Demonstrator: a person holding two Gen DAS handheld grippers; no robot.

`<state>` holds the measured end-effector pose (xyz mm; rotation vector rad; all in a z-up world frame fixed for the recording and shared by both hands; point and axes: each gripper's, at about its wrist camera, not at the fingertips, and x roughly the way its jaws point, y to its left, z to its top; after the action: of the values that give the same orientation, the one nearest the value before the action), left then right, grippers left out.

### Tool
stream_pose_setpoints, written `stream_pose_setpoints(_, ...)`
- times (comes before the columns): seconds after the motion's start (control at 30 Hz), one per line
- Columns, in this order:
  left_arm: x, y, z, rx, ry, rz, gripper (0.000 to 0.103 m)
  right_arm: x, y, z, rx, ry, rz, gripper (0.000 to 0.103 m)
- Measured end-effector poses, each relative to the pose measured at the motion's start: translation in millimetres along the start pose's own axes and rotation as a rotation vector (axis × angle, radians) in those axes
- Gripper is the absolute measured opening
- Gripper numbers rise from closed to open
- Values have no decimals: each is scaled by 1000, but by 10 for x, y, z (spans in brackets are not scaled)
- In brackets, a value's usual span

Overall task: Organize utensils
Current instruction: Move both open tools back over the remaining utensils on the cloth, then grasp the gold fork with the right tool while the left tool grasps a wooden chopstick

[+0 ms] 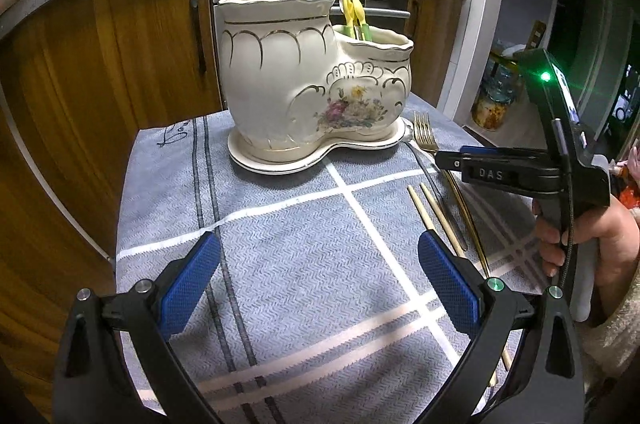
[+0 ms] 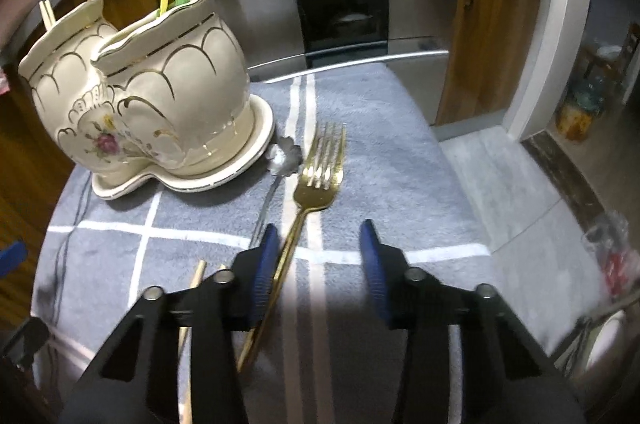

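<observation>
Our left gripper (image 1: 320, 264) and right gripper (image 2: 318, 256) both hover spread, empty, above the grey checked cloth (image 1: 304, 264). Behind the ceramic holder (image 1: 304, 72) we face wooden cabinets (image 1: 100, 72) and a steel oven (image 2: 340, 4).

The boot-shaped ceramic holder (image 1: 304, 80) was cream white, trimmed with gold scallop lines and painted with a bouquet of pink, yellow and blue flowers. The cloth (image 1: 304, 264) beneath it was grey-blue in a herringbone weave, crossed by white and dark grey stripes. The fork (image 2: 316, 180) on the cloth was shiny gold, and the chopsticks (image 1: 436, 216) beside it pale wood. Yellow-and-green plastic utensils (image 1: 354, 18) stood in the holder's lower compartment. Both the left gripper (image 1: 320, 276) and right gripper (image 2: 320, 264) were black with blue textured pads.
</observation>
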<state>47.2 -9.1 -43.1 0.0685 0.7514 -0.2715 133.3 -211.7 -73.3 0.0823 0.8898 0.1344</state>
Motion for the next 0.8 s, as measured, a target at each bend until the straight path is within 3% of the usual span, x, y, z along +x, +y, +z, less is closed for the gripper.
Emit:
stream_pose_setpoints(0.07,10,3,-2,-2,2,-2,97,40,35,22,-5,16,7,27)
stream_pose_setpoints(0.27,69,-76,0,12,18,-14,97,126,117,91,-49,35,-12,19)
stream_pose_setpoints(0.43,165,-290,-7,54,72,-25,97,104,36,78,-39,39,26,12)
stream_pose_setpoints(0.53,236,-446,-23,65,117,-70,96,78,-59,59,-22,41,59,8)
stream_pose_setpoints(0.8,384,-802,-90,139,224,-130,57,-60,-236,-76,-6,24,105,6)
